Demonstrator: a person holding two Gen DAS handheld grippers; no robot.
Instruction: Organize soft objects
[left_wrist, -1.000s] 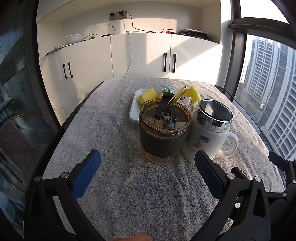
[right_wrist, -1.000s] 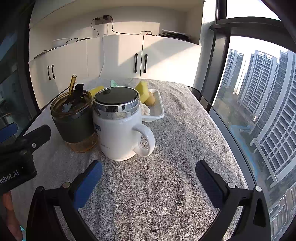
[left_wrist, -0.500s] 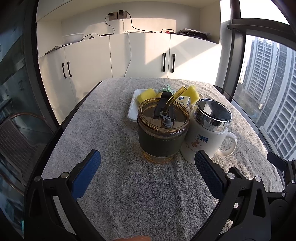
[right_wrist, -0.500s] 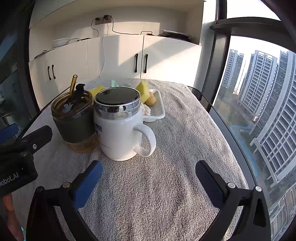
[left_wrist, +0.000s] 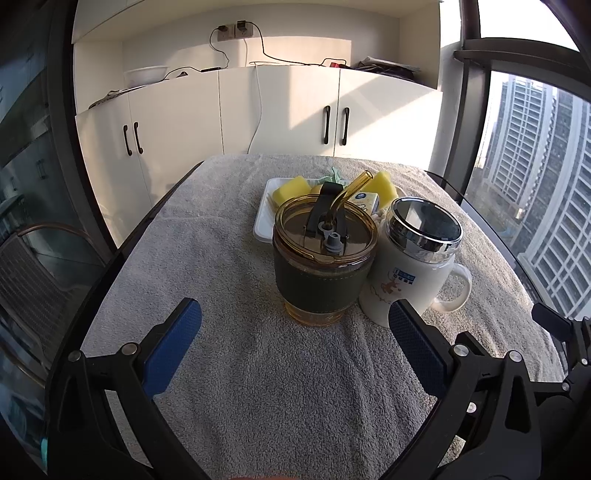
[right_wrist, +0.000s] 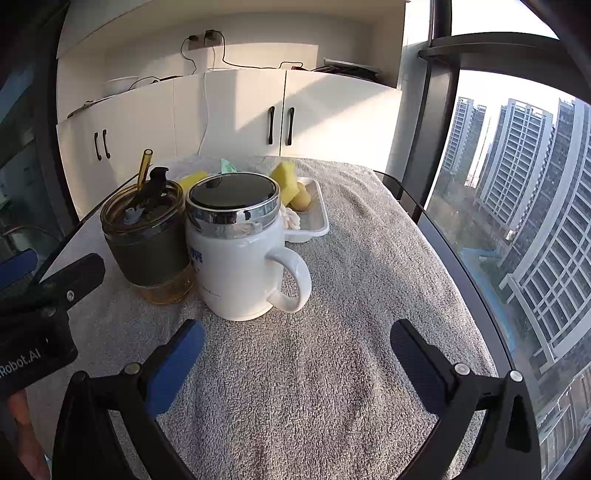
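Left hand-held gripper (left_wrist: 294, 323) is spread wide with nothing between its blue pads, held low over the grey towel (left_wrist: 229, 266) on the tabletop. Straight ahead of it stands an amber glass tumbler (left_wrist: 324, 273) with a dark sleeve and a straw. Just right of that, and close against it, is a white lidded mug (left_wrist: 412, 271).

Right hand-held gripper (right_wrist: 297, 341) is equally wide open and empty, with the mug (right_wrist: 236, 258) ahead and slightly to its left.

The soft objects lie beyond both cups in a white tray (right_wrist: 314, 219): yellow sponges (left_wrist: 384, 184), a small tissue pack (left_wrist: 364, 201) and a pale rounded piece (right_wrist: 301, 201) whose material I cannot tell.

The scene fits both sorting still to come and sorting already gathered into the tray. Any reach for the tray would do best passing around the cups or above them, since the straw and mug handle stick out; sponges need only a light squeeze.

Readable writing: "Robot.AI" on the left gripper's body in the right view. The mug's blue label and the pack's print are too small to read.
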